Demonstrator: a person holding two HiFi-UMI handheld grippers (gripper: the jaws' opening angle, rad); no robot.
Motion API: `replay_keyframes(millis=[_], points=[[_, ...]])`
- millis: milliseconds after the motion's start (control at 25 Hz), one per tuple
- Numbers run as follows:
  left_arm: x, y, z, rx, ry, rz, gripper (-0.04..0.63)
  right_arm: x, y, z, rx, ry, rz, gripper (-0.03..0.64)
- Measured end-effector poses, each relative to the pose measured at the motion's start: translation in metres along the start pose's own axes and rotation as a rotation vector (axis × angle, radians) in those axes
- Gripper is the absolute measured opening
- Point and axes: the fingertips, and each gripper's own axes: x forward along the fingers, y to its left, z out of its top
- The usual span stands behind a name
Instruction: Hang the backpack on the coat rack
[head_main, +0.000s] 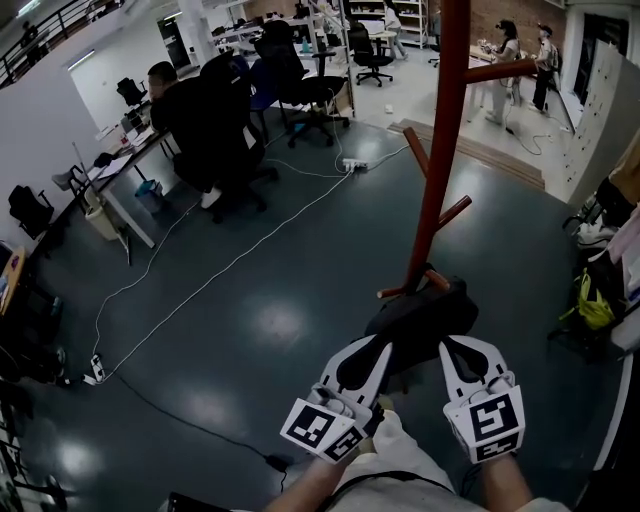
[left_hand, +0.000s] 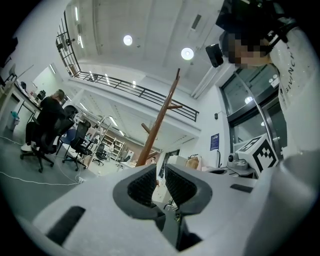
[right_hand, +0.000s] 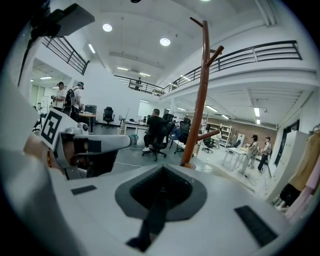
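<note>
The coat rack (head_main: 440, 150) is a red-brown pole with short pegs, standing just beyond my grippers; it also shows as a pole (left_hand: 160, 120) in the left gripper view and a pole (right_hand: 200, 90) in the right one. A black backpack (head_main: 425, 312) hangs off the floor at the pole's foot, between both grippers. My left gripper (head_main: 385, 345) (left_hand: 160, 182) is closed to a narrow slit, with dark fabric low between the jaws. My right gripper (head_main: 462, 345) (right_hand: 161, 187) is shut on a black strap (right_hand: 152, 220) that trails out of its jaws.
A person sits at a desk (head_main: 185, 105) at the far left, with office chairs (head_main: 300, 70) behind. A white cable (head_main: 230, 265) and power strip (head_main: 352, 164) lie on the dark floor. Bags and clothes (head_main: 595, 300) crowd the right edge. People (head_main: 510, 45) stand far back.
</note>
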Motion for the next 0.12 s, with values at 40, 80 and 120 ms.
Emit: replay_keyframes(millis=[40,80,120], points=[[-0.0023,0.0001,0.0016,0.001,-0.001,0.002,0.061,-0.0010,0.0010,0.0002,0.002,0.002,0.000,0.014],[-0.0046,0.0002,0.0034,0.003,-0.003,0.005,0.061,-0.0021,0.0019,0.0005,0.003,0.003,-0.001,0.014],[-0.0068,0.0004,0.0052,0.004,-0.005,0.007,0.061,-0.0032,0.0027,0.0008,0.004,0.005,-0.002,0.014]])
